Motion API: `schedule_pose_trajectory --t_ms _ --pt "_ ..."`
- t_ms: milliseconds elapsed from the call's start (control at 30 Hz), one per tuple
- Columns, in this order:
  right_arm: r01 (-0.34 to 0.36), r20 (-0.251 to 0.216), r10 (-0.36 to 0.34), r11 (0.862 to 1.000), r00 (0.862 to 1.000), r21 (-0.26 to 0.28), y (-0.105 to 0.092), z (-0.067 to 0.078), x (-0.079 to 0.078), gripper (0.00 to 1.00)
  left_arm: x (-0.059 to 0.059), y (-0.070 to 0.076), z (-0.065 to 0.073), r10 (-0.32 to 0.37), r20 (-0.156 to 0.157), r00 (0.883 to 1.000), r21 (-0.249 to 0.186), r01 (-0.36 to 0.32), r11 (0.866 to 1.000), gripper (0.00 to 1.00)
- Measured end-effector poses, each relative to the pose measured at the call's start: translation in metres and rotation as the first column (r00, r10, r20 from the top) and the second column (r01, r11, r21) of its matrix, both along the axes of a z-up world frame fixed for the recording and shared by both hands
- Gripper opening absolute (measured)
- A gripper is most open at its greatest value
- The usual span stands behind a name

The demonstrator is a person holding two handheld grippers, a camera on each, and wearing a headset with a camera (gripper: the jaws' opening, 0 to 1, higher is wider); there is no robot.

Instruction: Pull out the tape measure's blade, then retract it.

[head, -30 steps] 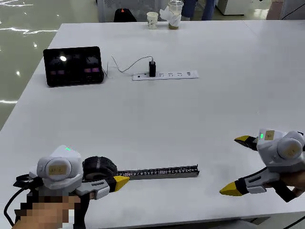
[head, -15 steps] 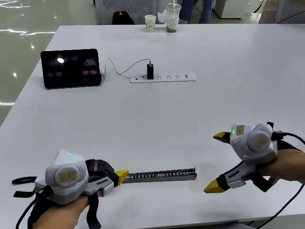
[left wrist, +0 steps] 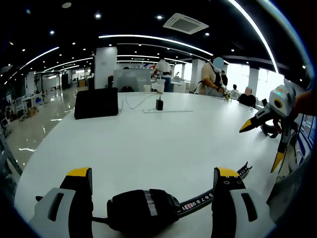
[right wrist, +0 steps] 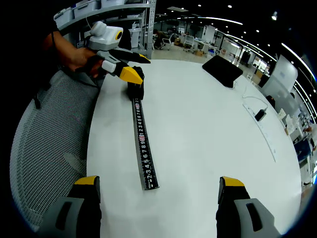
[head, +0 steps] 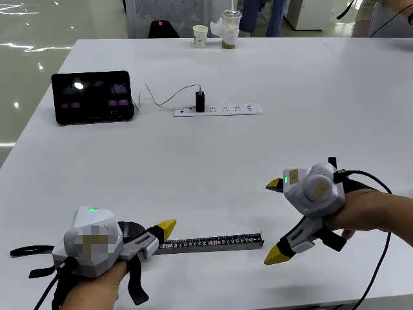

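Tongs on the left stand apart around the round black tape-measure case on the white counter; its extended blade ends near the right tongs, also apart.

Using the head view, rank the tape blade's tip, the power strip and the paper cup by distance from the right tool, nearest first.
1. Blade tip, just left of the right tool.
2. Power strip, mid-table.
3. Paper cup, far edge.

The blade ends between spread fingers, untouched.
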State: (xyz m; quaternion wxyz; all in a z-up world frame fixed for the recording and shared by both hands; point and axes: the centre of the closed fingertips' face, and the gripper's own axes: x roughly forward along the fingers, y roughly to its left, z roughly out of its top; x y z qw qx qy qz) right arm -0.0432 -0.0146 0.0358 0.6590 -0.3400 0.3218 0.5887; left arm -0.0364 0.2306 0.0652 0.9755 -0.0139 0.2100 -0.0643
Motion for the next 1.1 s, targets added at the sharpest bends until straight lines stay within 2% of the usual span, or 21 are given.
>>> schedule_pose_trajectory --t_ms 100,200,400,467,500,533,633,733,900,967,1100 --pt "-0.017 -0.012 0.017 1.0 1.0 -0.016 0.002 -0.007 -0.001 0.99 0.001 0.003 0.0 0.009 0.008 1.0 0.017 -0.009 1.0 0.99" --pt "-0.029 -0.028 0.028 0.999 0.999 -0.036 0.002 -0.014 -0.001 0.99 0.0 0.005 -0.003 0.014 0.01 1.0 0.012 -0.014 1.0 0.99" --pt "-0.052 -0.053 0.048 0.997 0.997 -0.063 0.003 -0.026 -0.003 0.99 -0.007 0.002 -0.016 0.0 -0.016 1.0 0.023 0.001 1.0 0.99" --pt "-0.052 -0.057 0.049 0.996 0.997 -0.067 0.003 -0.029 -0.002 0.99 -0.009 0.002 -0.023 0.004 -0.038 0.999 0.006 -0.004 1.0 0.99" --pt "-0.05 -0.062 0.046 0.997 0.997 -0.066 0.003 -0.03 -0.001 0.99 -0.009 0.005 -0.027 0.028 -0.057 0.998 -0.032 -0.03 0.999 0.99" --pt "-0.047 -0.065 0.043 0.997 0.997 -0.064 0.003 -0.03 -0.001 0.99 -0.008 0.007 -0.028 0.03 -0.057 0.998 -0.033 -0.032 0.999 0.99" --pt "-0.041 -0.073 0.037 0.998 0.997 -0.055 0.003 -0.032 -0.001 0.93 -0.008 0.007 -0.029 0.025 -0.057 0.998 -0.02 -0.026 0.999 0.99" --pt "-0.041 -0.07 0.037 0.997 0.997 -0.061 0.002 -0.036 0.001 0.92 -0.008 0.0 -0.028 0.001 -0.048 0.999 -0.023 -0.002 1.0 0.99" --pt "-0.065 -0.073 0.06 0.996 0.995 -0.064 0.002 -0.038 -0.001 0.8 -0.009 -0.006 -0.032 -0.033 -0.061 0.998 -0.005 0.033 0.999 0.99" --pt "-0.081 -0.079 0.076 0.995 0.994 -0.064 0.002 -0.039 -0.004 0.71 -0.009 -0.006 -0.034 -0.044 -0.066 0.997 0.014 0.045 0.999 0.99" --pt "-0.106 -0.082 0.1 0.992 0.992 -0.075 0.001 -0.04 -0.006 0.61 -0.009 -0.005 -0.033 -0.042 -0.062 0.997 0.009 0.043 0.999 0.99"
